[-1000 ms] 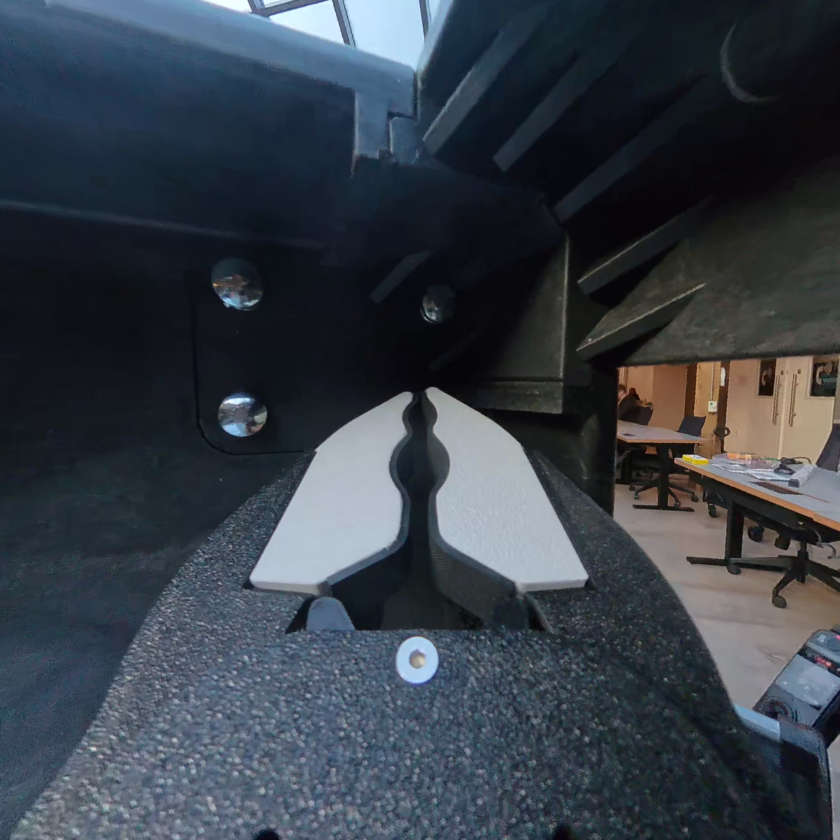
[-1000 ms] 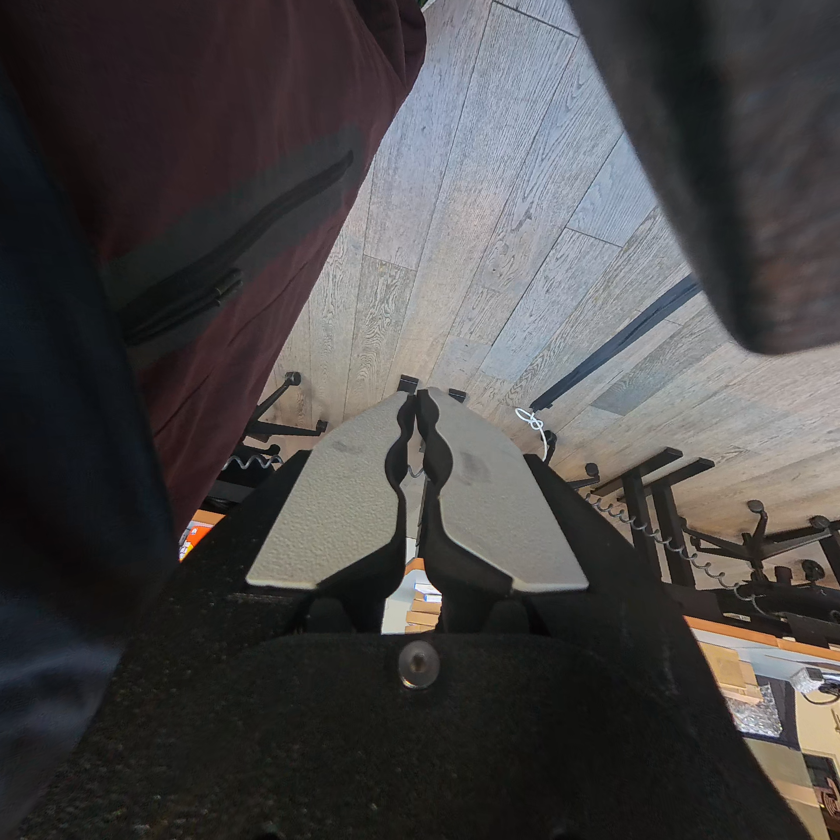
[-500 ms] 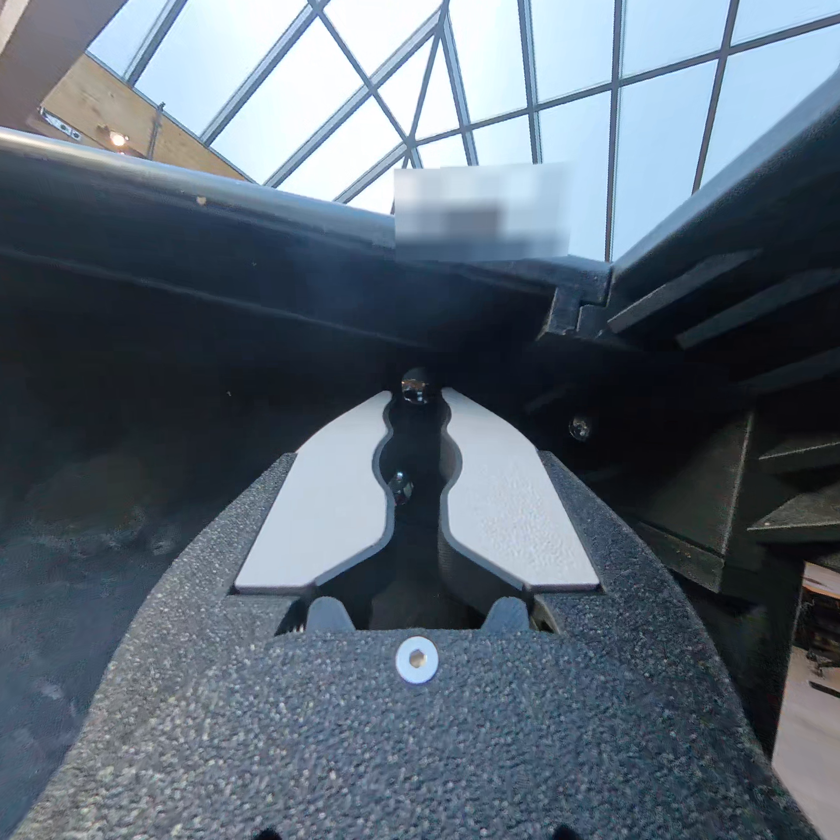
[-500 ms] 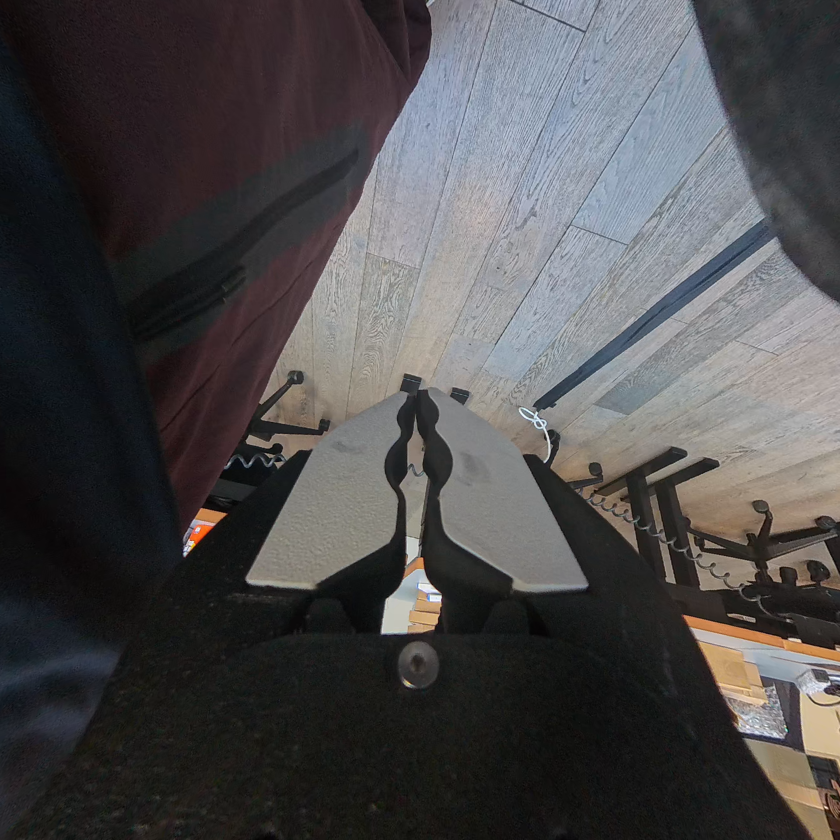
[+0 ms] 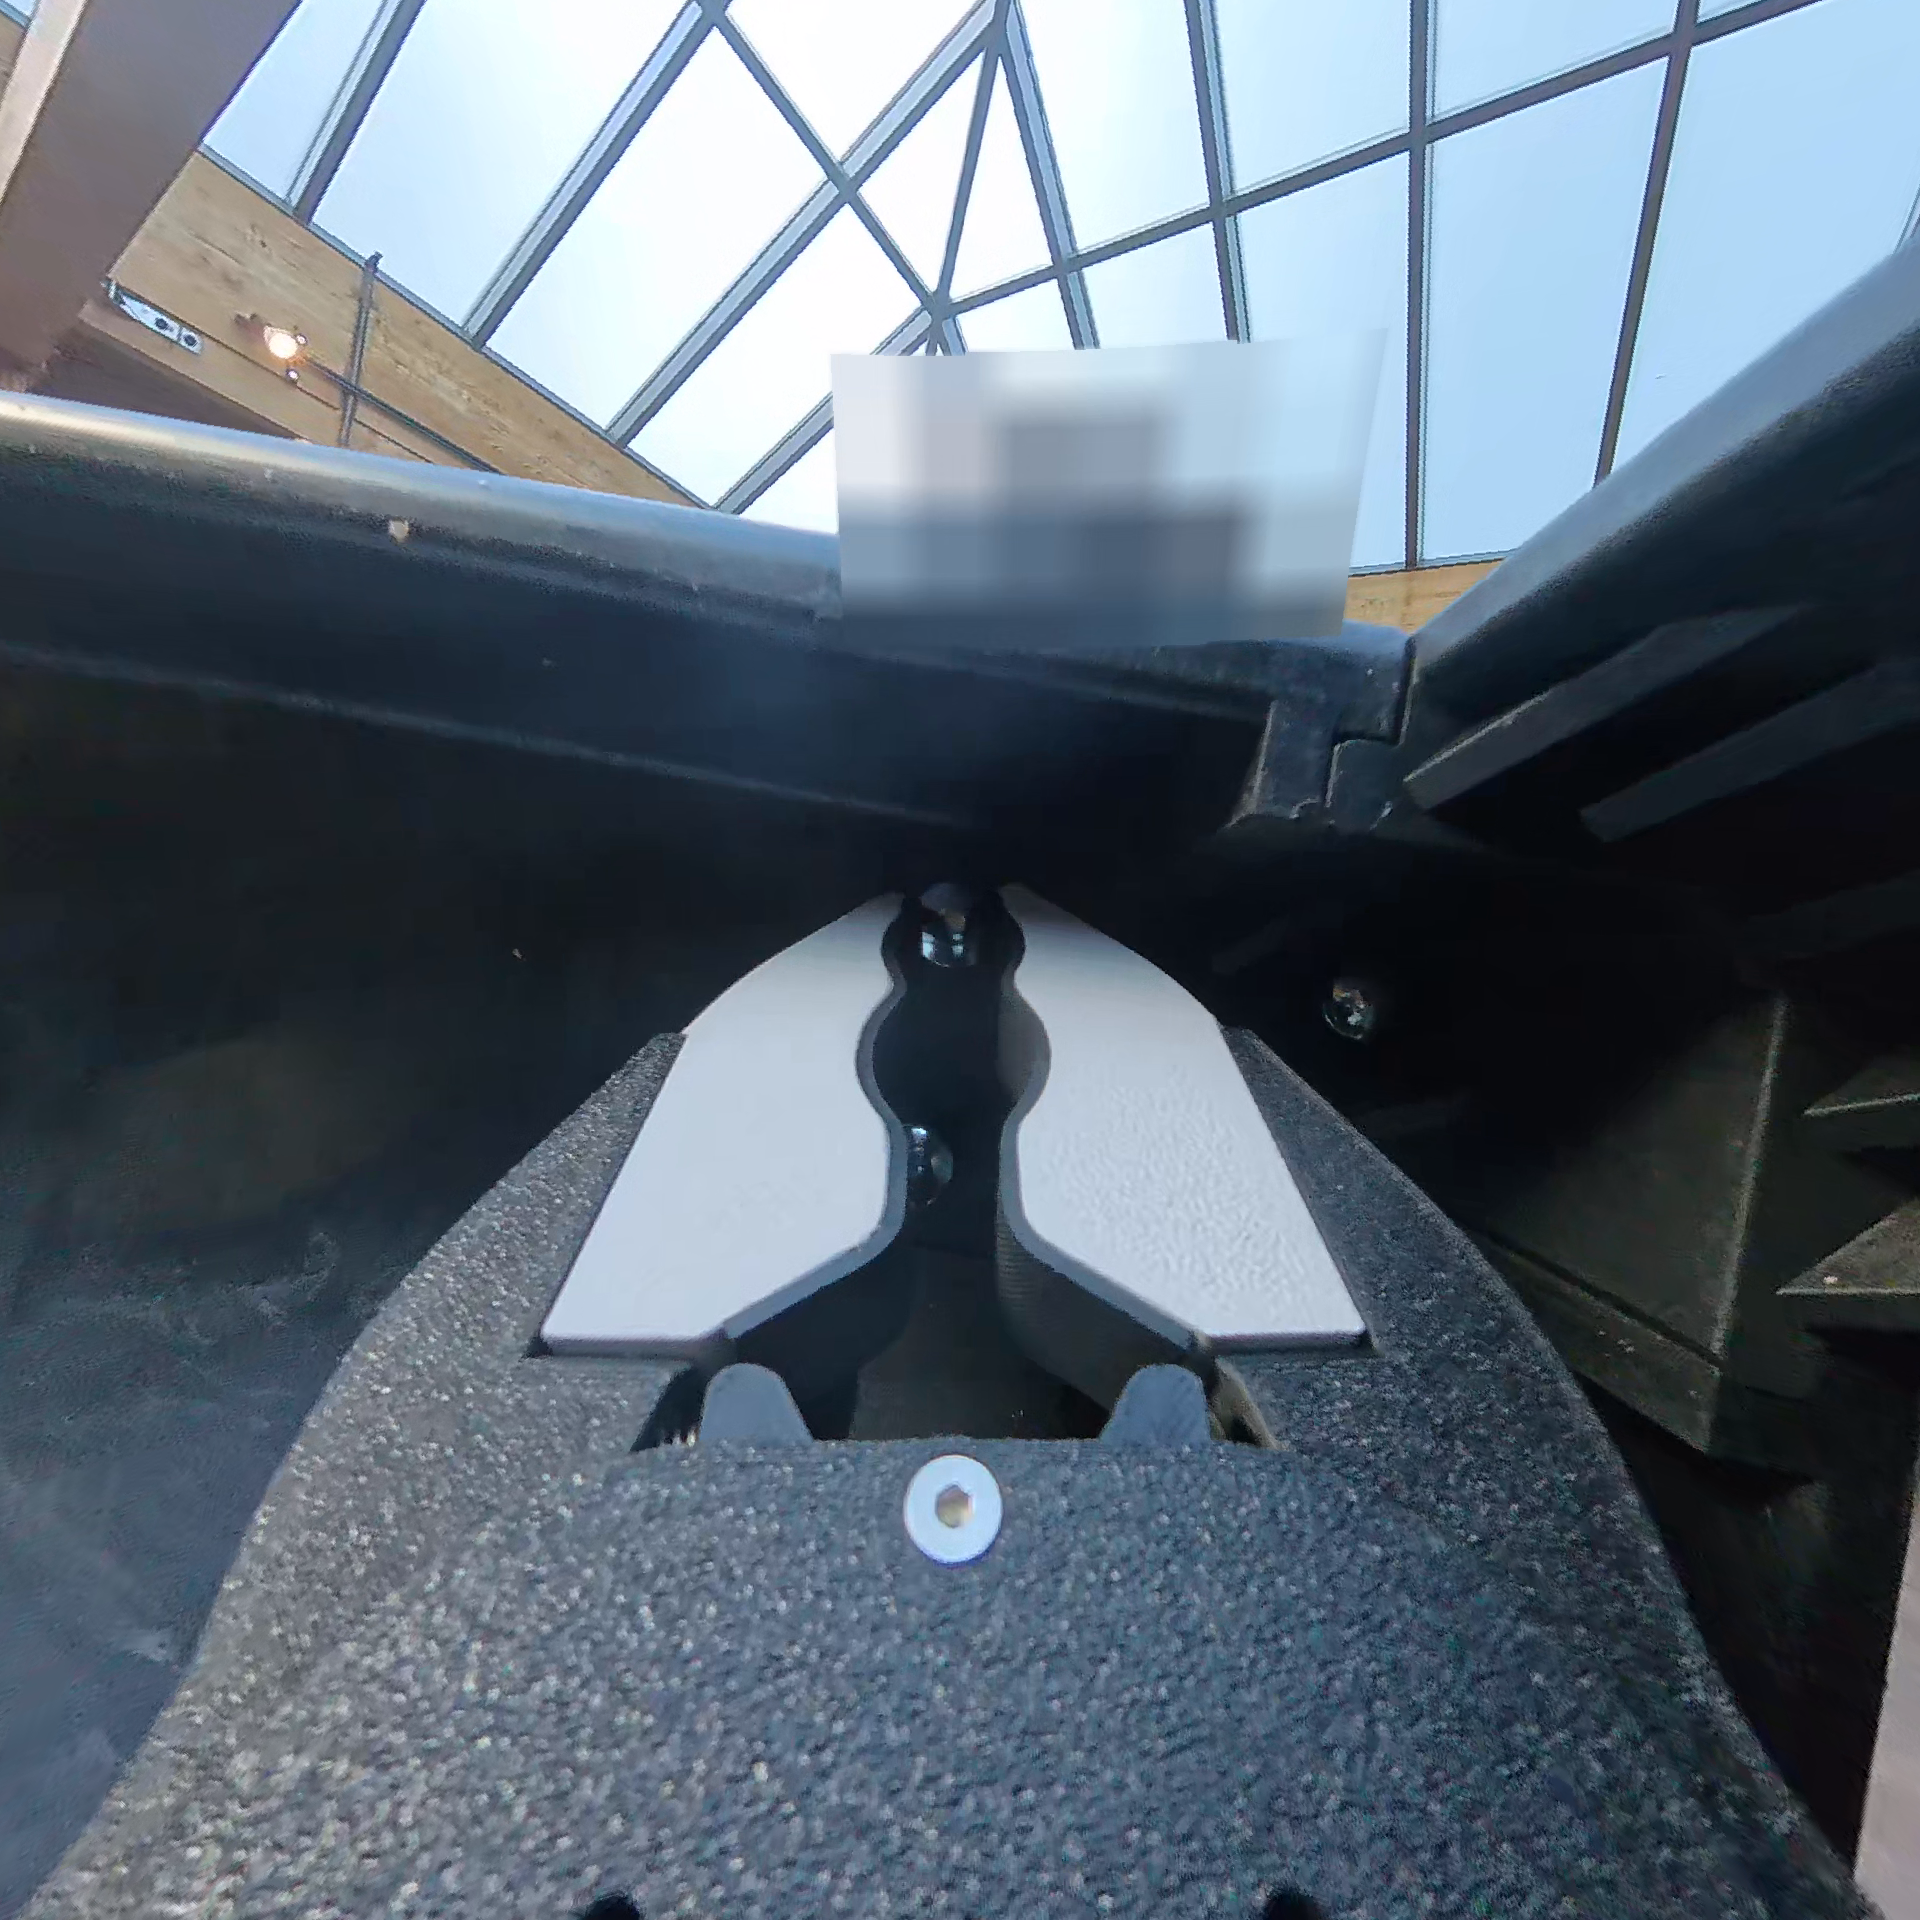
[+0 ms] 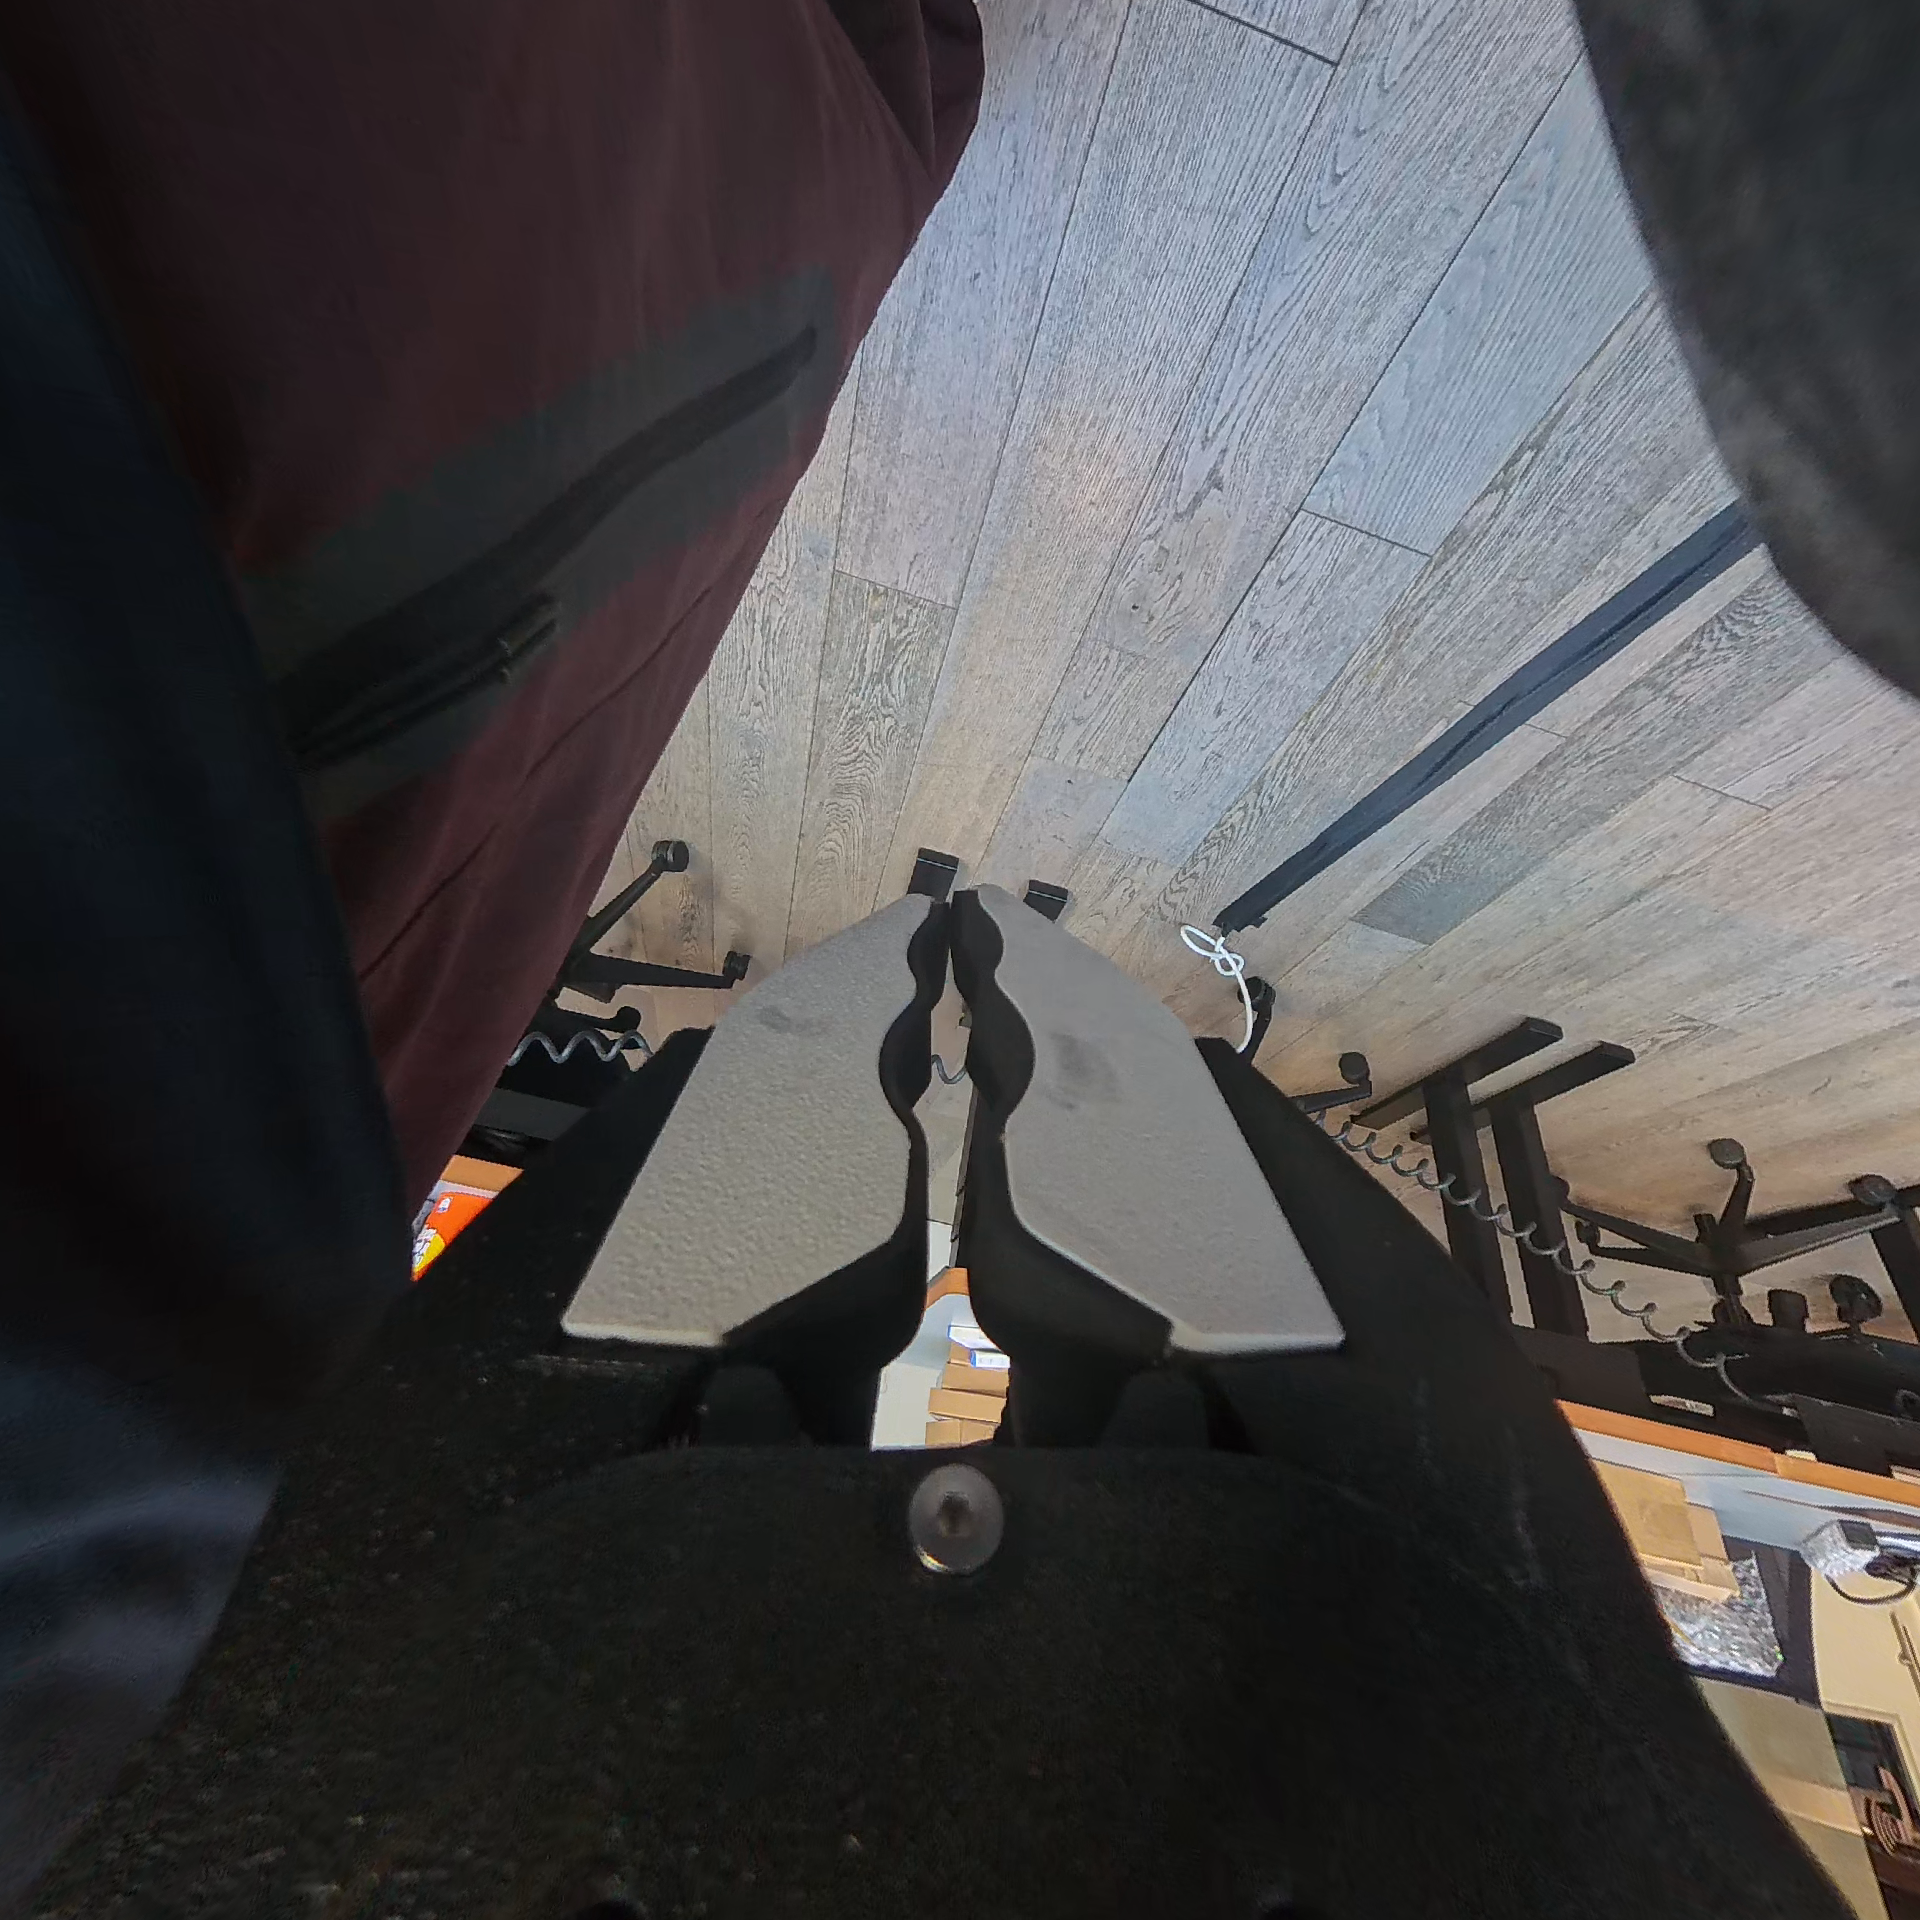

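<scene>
My left gripper is slightly open and empty, its jaws a narrow gap apart. It points up inside a black felt-lined case, close to the case wall, where a shiny bolt shows between the fingertips. My right gripper is shut and empty, its tips touching. Its view is upside down, looking at a grey wooden floor beside a person's maroon garment with a zip pocket.
The case's black rim and a ribbed lid or wall close in the left gripper, under a glass roof. In the right wrist view a blurred dark grey object sits top right, with desk and chair legs farther off. About 70 cm separates my left fingertips from my right.
My left gripper has opened from shut to a narrow gap and tilted upward, bringing the case rim and glass roof into view. The right gripper has hardly moved and stays shut.
</scene>
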### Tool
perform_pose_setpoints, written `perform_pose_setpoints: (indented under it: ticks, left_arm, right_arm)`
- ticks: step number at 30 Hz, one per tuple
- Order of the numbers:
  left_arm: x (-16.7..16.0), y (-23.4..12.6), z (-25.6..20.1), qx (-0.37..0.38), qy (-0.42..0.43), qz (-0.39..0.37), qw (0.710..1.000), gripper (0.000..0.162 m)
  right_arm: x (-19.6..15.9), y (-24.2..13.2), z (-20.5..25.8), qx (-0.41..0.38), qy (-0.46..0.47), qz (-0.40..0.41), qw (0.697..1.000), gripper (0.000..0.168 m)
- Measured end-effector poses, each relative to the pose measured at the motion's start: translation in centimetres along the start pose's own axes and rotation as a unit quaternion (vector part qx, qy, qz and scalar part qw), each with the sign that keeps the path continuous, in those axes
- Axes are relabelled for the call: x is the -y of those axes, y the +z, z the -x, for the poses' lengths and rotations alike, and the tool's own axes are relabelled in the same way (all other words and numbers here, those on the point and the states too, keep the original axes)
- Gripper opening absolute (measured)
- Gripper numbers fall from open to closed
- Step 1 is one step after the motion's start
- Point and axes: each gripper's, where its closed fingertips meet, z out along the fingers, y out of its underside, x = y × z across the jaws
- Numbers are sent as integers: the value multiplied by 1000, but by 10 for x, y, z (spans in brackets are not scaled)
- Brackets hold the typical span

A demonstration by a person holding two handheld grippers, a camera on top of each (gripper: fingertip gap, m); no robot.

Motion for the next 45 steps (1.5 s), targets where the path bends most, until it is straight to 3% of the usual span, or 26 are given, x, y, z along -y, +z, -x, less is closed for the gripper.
perform_pose_setpoints:
  ticks: [9,22,45]
  left_arm:
    - [-2,1,2,12,-5,6,1000,23]
    - [0,1,0,14,2,2,1000,16]
    - [-4,0,-5,-15,-7,21,1000,24]
  right_arm:
    - [0,0,0,2,2,1,1000,3]
    - [0,-1,-4,1,-1,4,1000,3]
    - [1,-1,-3,4,7,0,1000,3]
